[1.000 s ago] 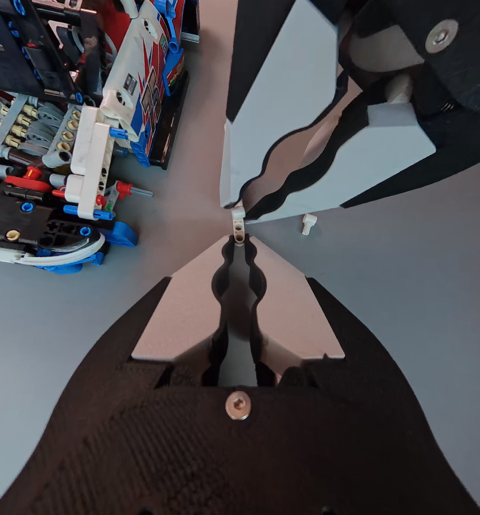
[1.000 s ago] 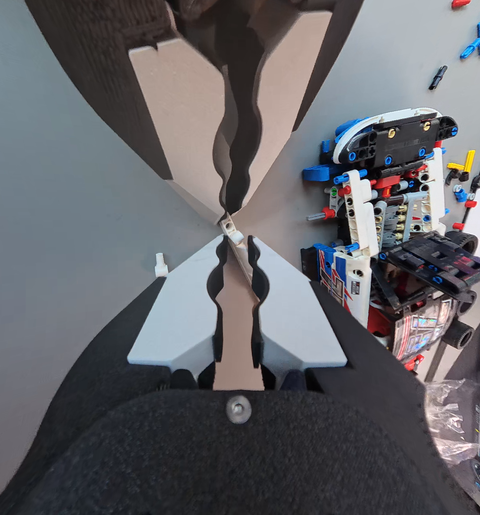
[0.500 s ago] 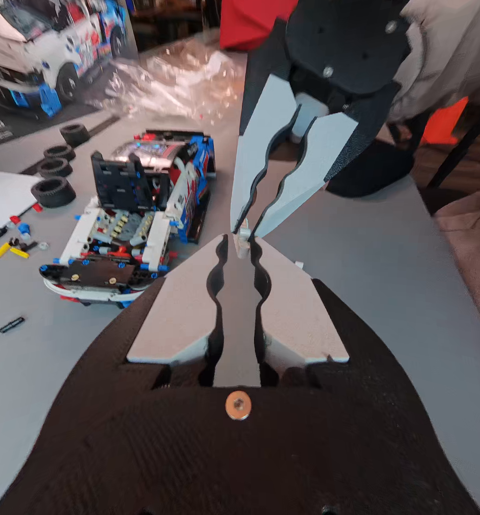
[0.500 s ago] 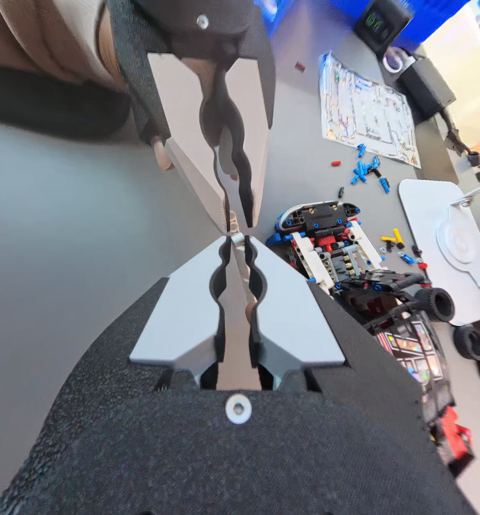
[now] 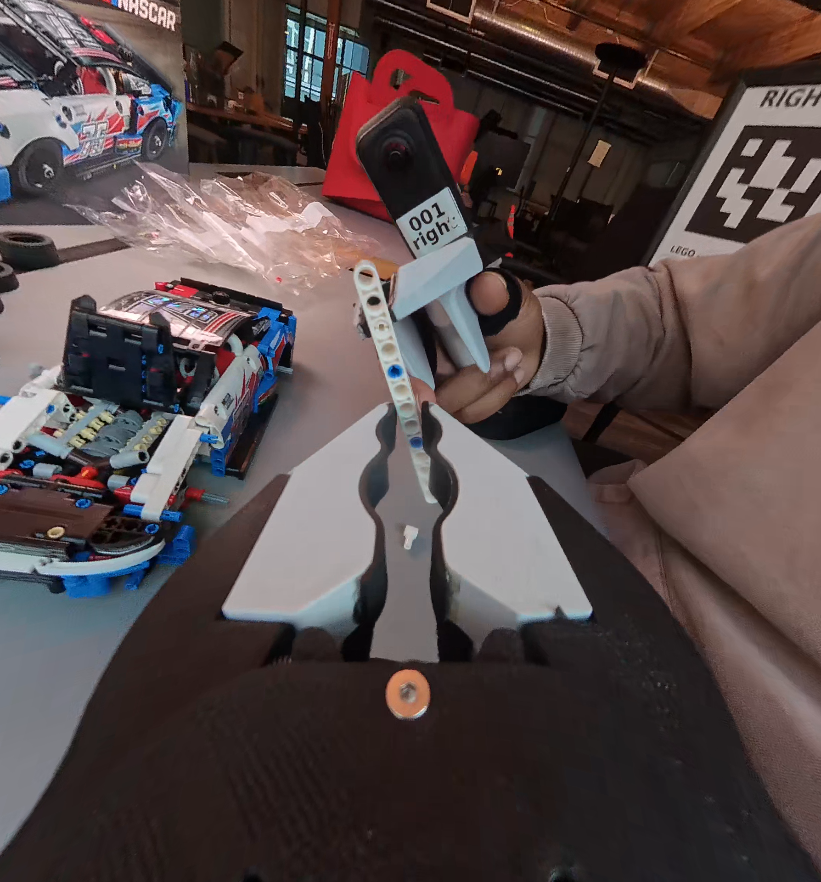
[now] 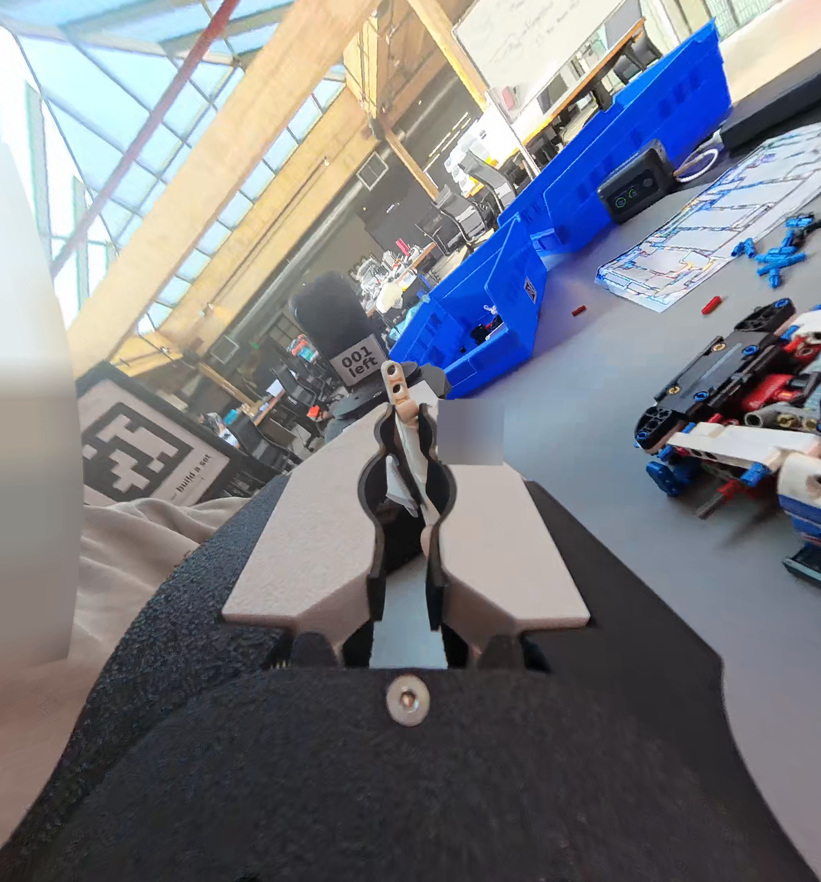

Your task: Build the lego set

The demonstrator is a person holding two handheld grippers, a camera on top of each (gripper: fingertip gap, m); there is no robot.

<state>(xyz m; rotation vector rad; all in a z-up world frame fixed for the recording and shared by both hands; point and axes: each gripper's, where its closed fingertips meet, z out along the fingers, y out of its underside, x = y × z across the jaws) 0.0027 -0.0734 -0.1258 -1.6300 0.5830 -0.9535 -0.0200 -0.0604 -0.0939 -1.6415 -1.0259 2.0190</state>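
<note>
A long white lego beam (image 5: 384, 334) with holes and two blue pins in it stands tilted in the air between my two grippers, which face each other. My left gripper (image 5: 407, 409) is shut on its lower part, and the beam's bottom end lies in the gap behind the tips. My right gripper (image 6: 406, 411) is shut on the same beam (image 6: 395, 382), whose end sticks out two holes past the tips. The part-built race car (image 5: 127, 429) sits on the grey table (image 5: 65, 668) to the left; it also shows in the right wrist view (image 6: 757, 429).
A small white pin (image 5: 408, 537) lies on the table under the left gripper. Tyres (image 5: 22, 248), clear plastic bags (image 5: 237, 229), the set's box (image 5: 65, 95) and a red bag (image 5: 389, 157) stand behind. Blue bins (image 6: 566, 229), an instruction sheet (image 6: 733, 224) and loose blue pins (image 6: 776, 257) lie beyond the car. My left and right fingertips are right by each other.
Both grippers have lifted off the table and tilted from looking down to looking level. The white beam came up with them and now stands up in the air.
</note>
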